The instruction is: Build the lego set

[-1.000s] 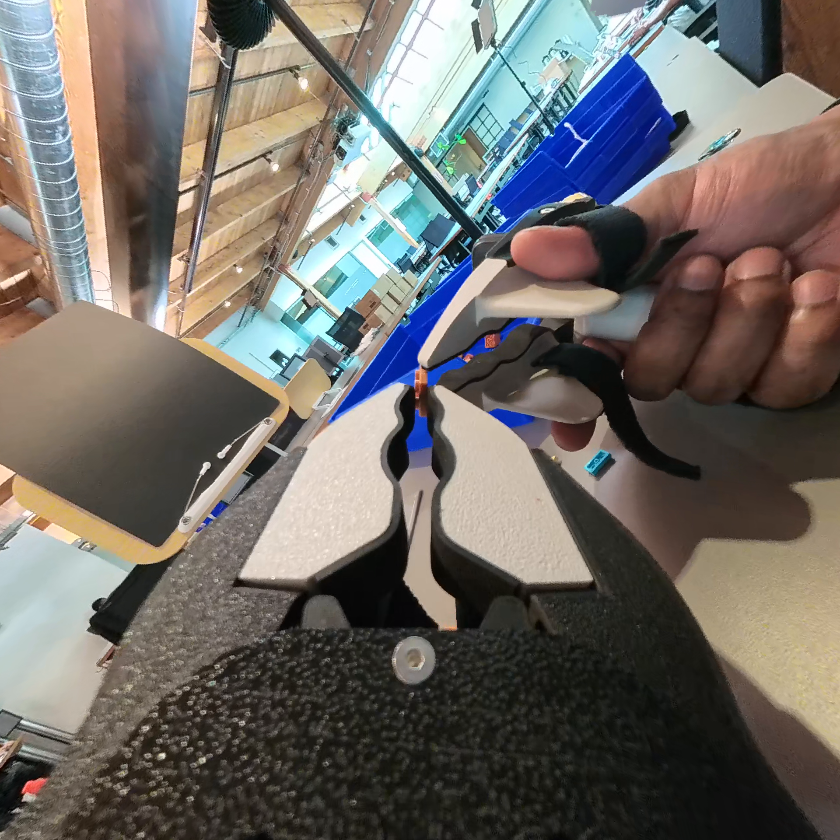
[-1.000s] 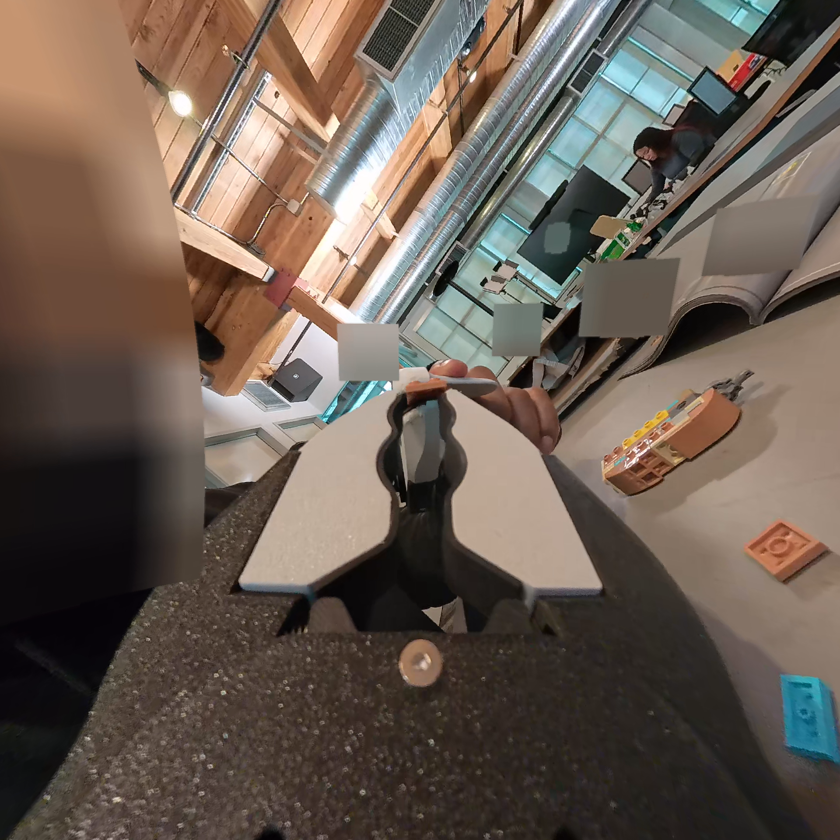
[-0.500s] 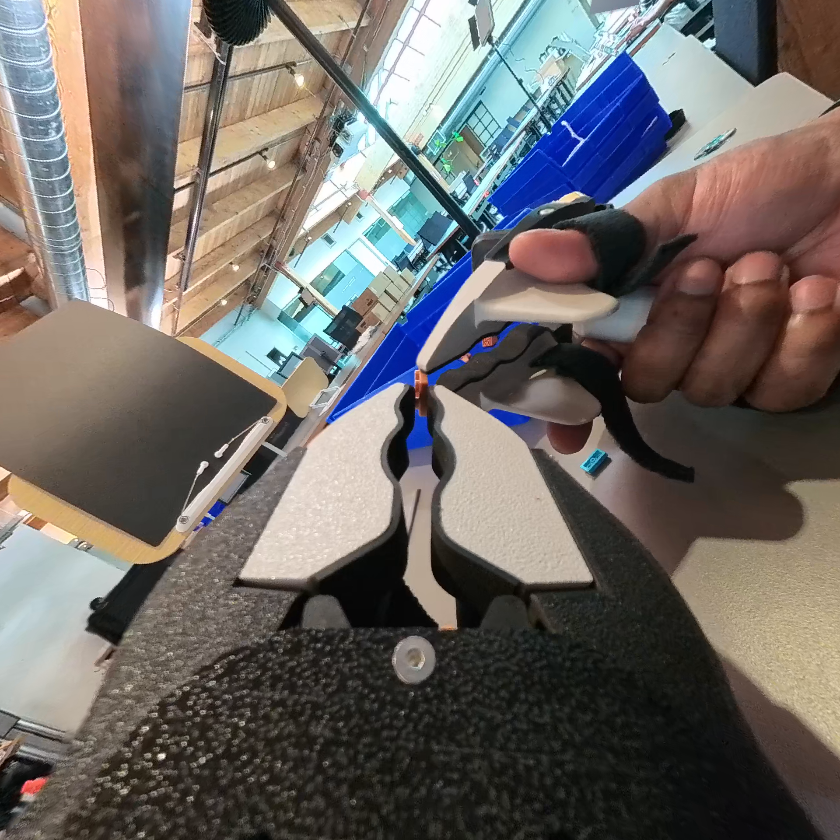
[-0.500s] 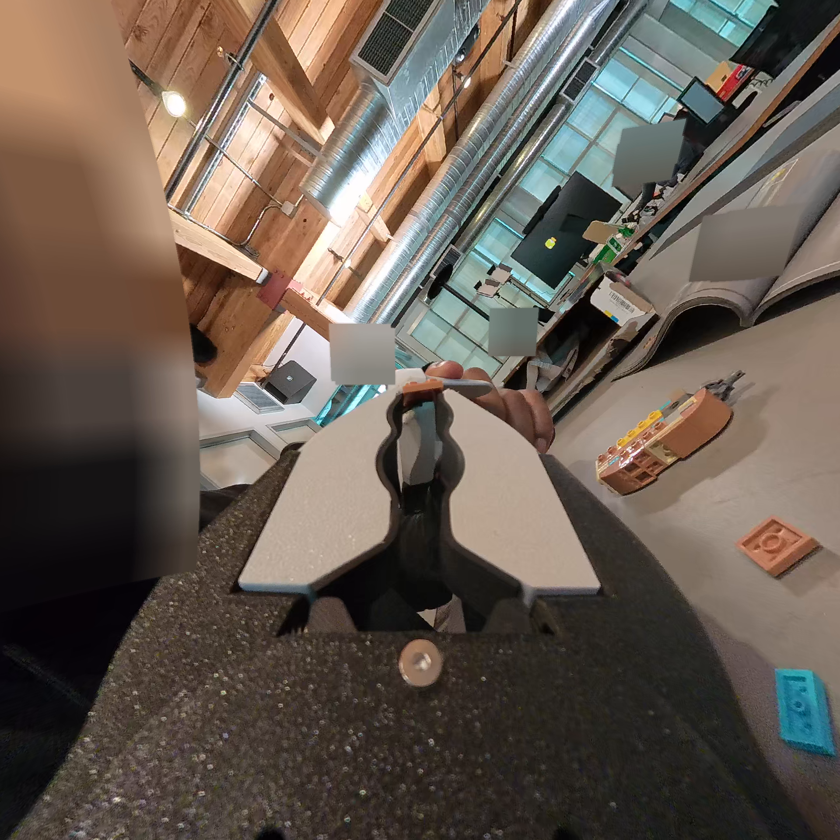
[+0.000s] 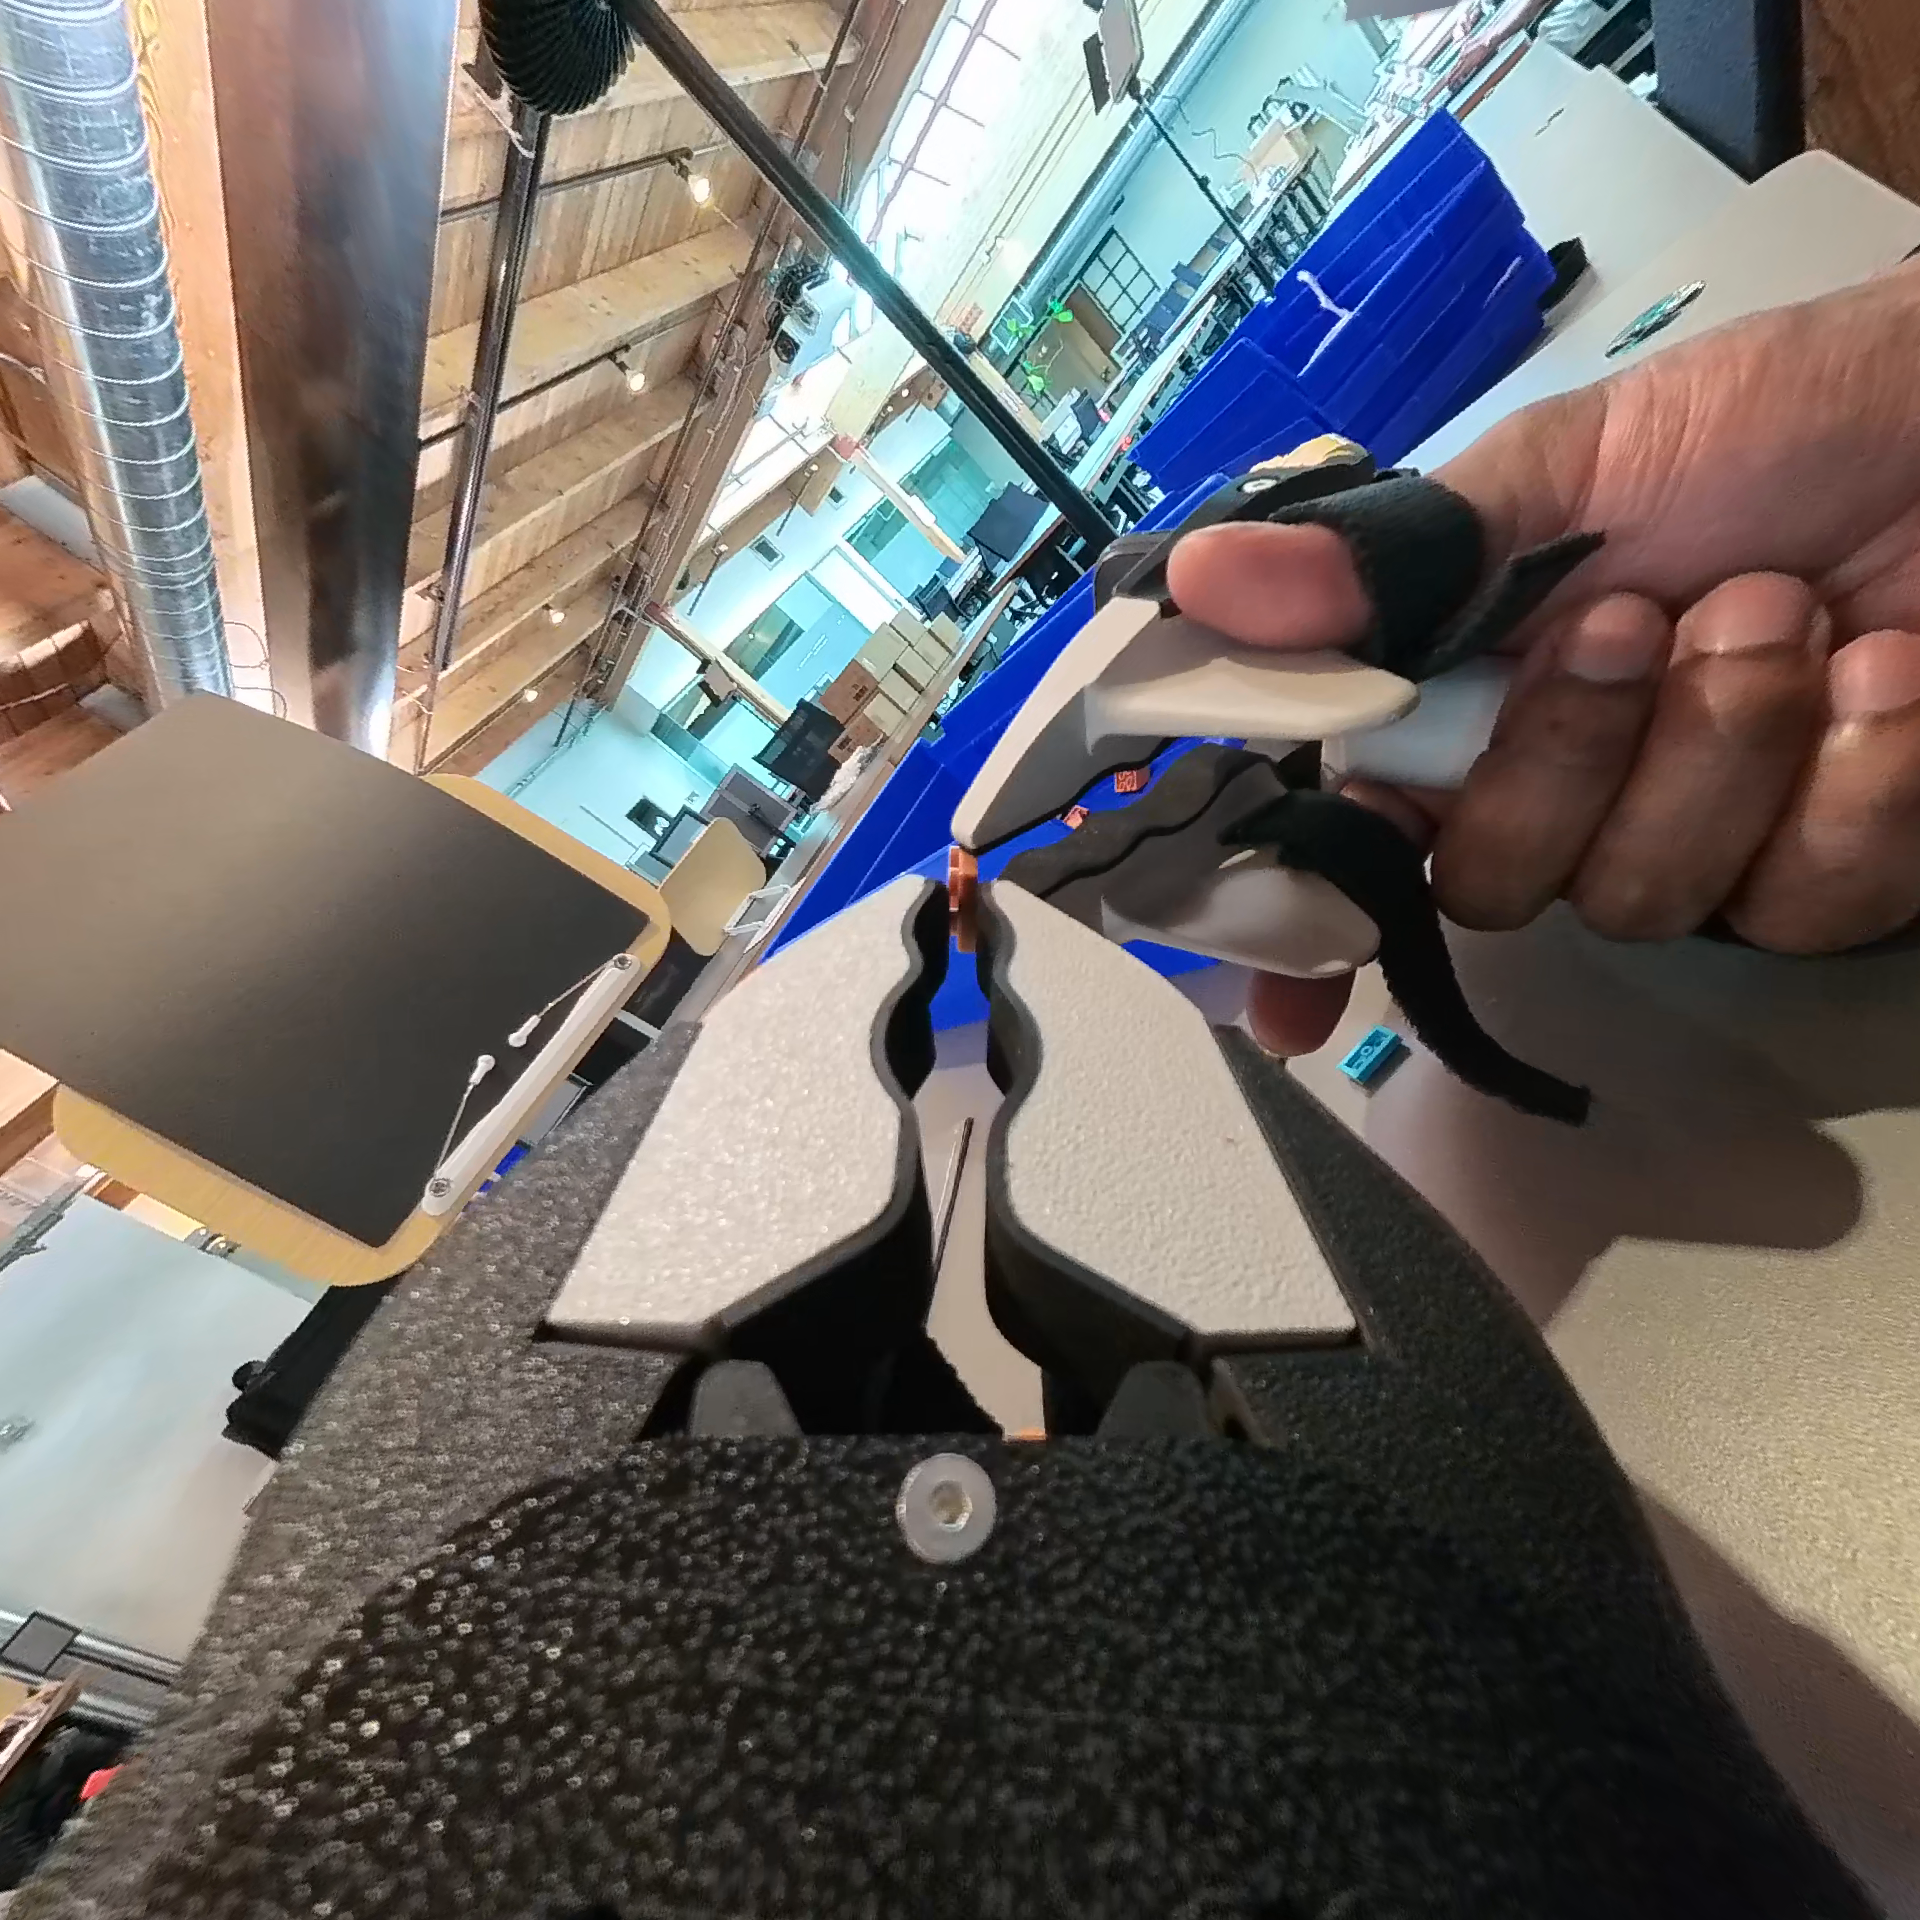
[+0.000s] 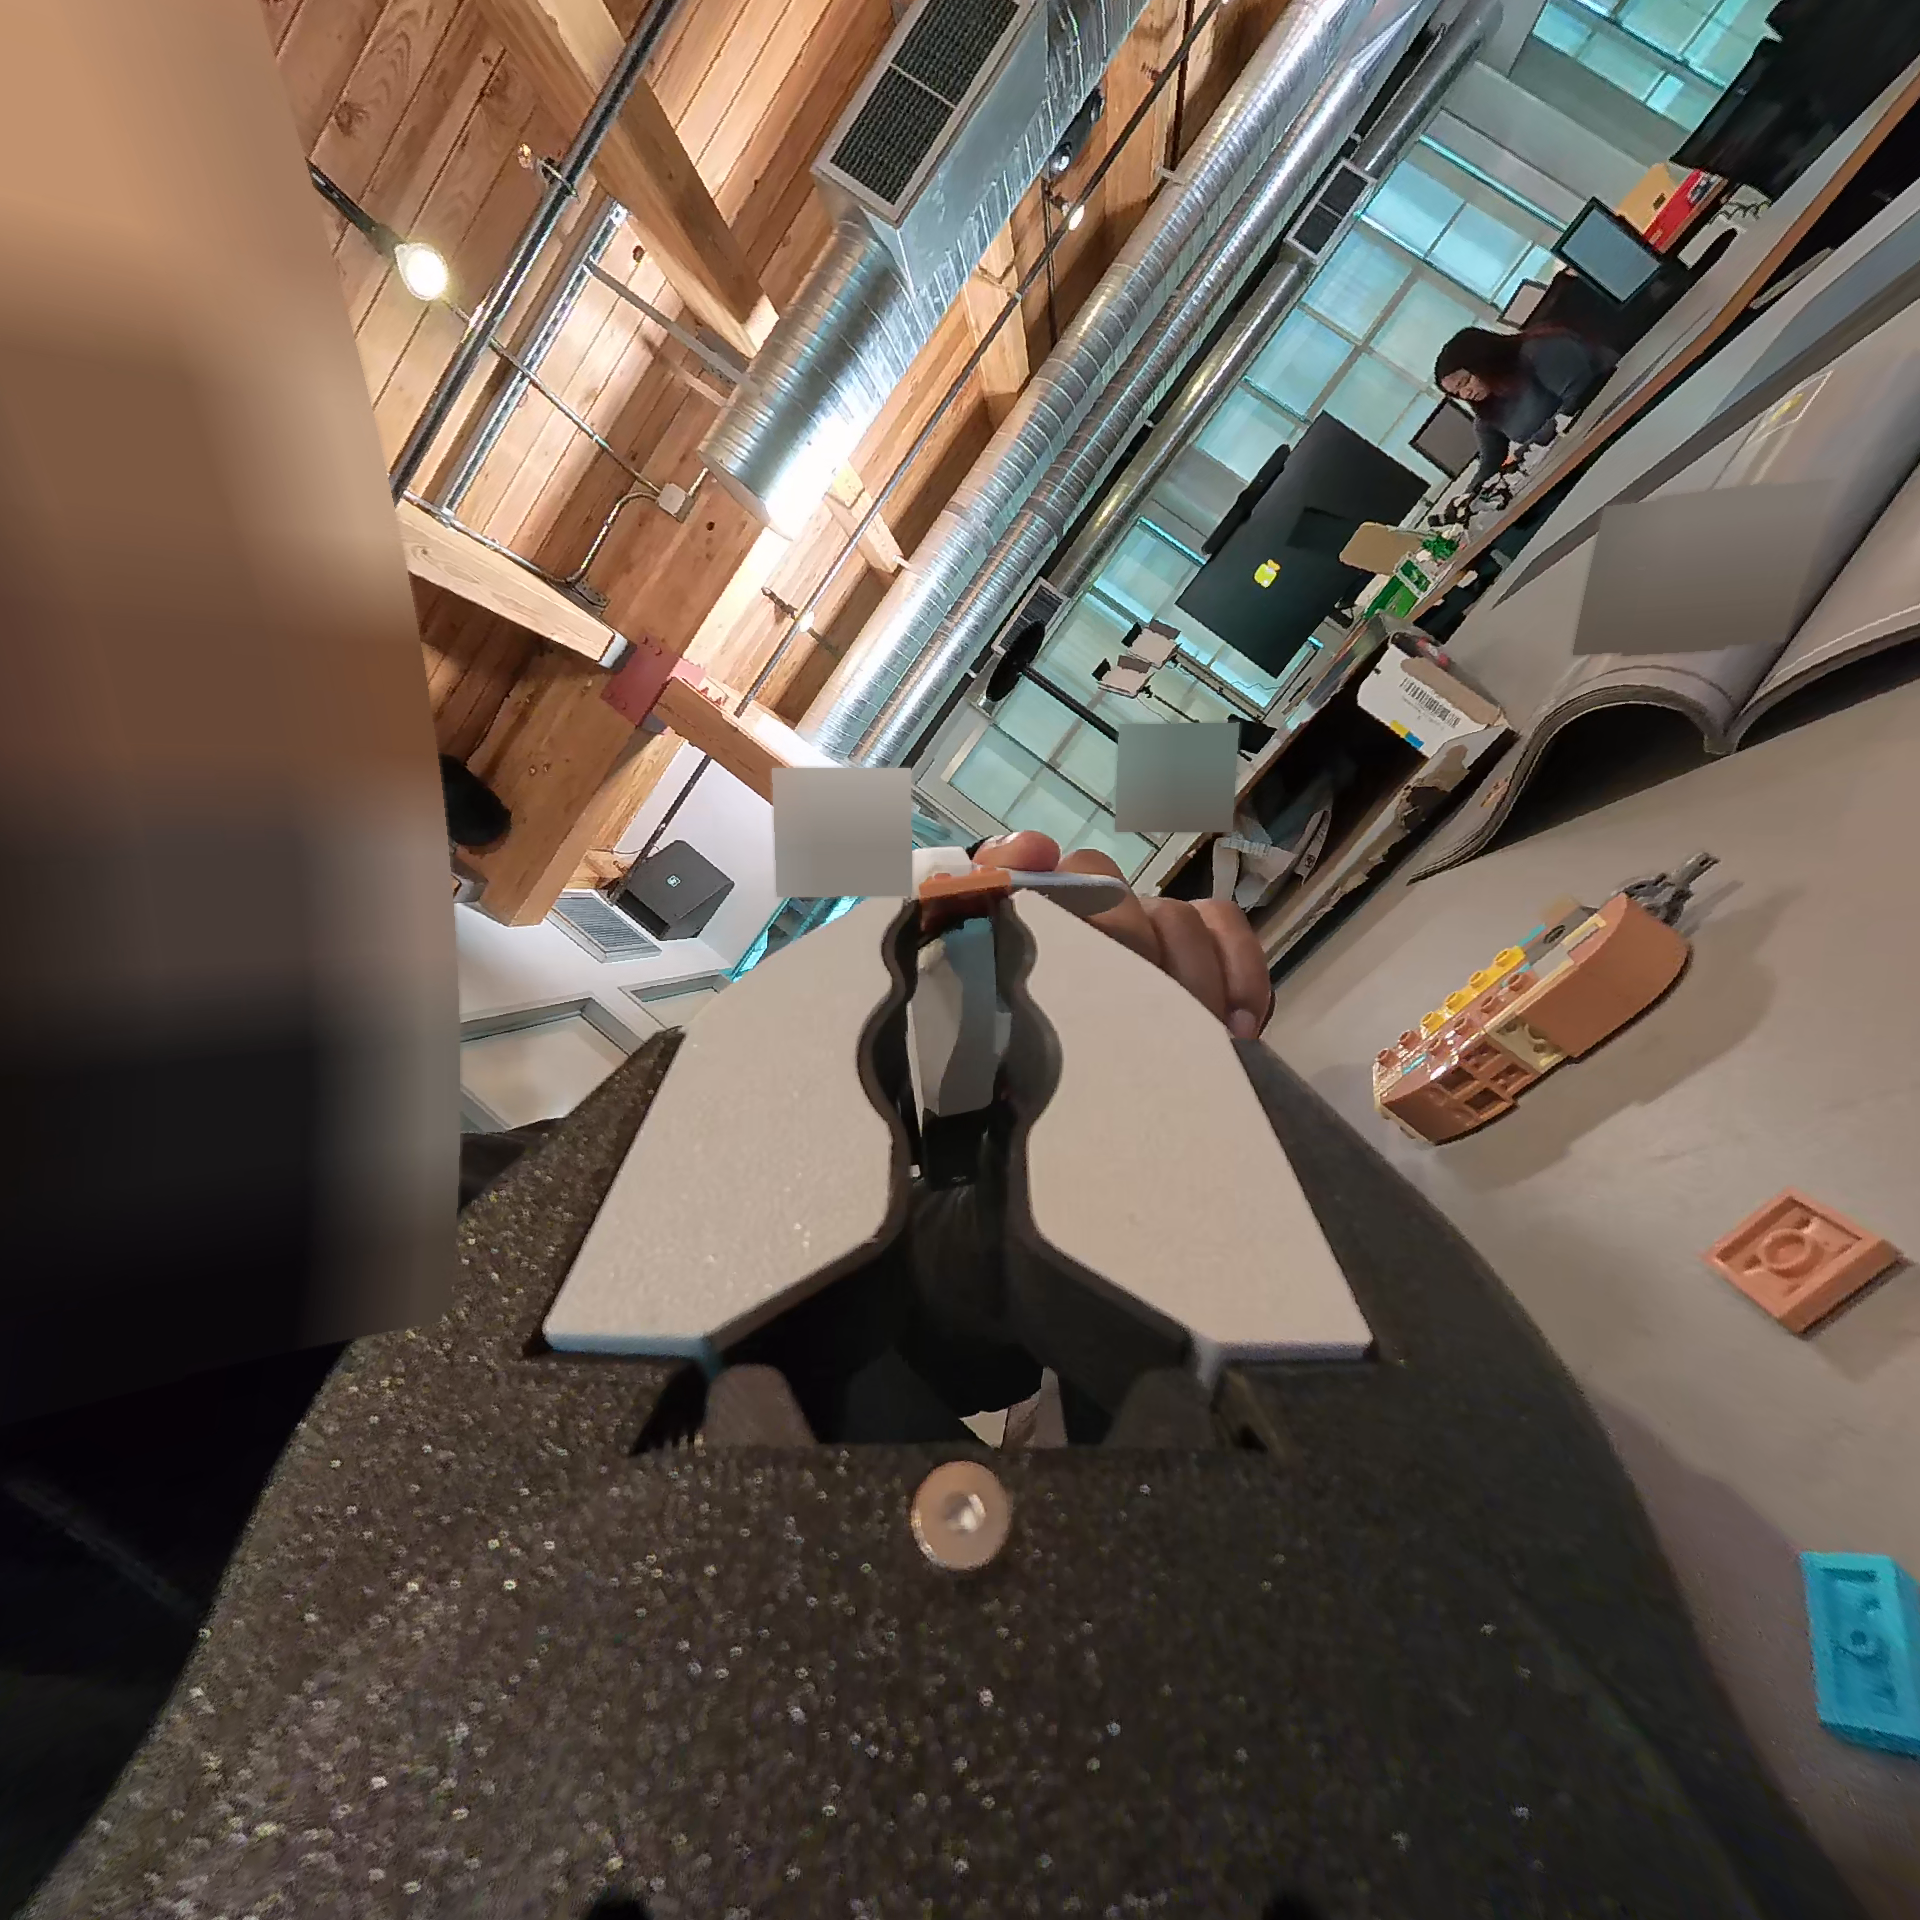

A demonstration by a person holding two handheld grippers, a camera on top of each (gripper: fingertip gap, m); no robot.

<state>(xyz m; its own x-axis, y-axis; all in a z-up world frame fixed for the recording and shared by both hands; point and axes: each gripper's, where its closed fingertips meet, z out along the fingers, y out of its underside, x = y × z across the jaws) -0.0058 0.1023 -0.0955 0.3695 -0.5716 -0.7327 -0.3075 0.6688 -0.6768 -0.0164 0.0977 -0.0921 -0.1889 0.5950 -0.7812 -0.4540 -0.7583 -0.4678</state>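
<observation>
Orange brick (image 5: pixel 964 902), small, rigid and light, sits clamped edgewise between left tool (image 5: pixel 956 914) tips; right tool (image 6: pixel 961 914) grips it likewise.

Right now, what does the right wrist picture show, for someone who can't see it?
The right claw pinches a small orange Lego plate. On the grey table to its right sit a half-built brown Lego model, a loose tan plate and a turquoise piece.

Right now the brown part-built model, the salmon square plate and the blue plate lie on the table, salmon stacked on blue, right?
Not stacked. The right wrist view shows the salmon square plate lying apart from the blue plate; both, and the brown model, lie on the table.
</observation>
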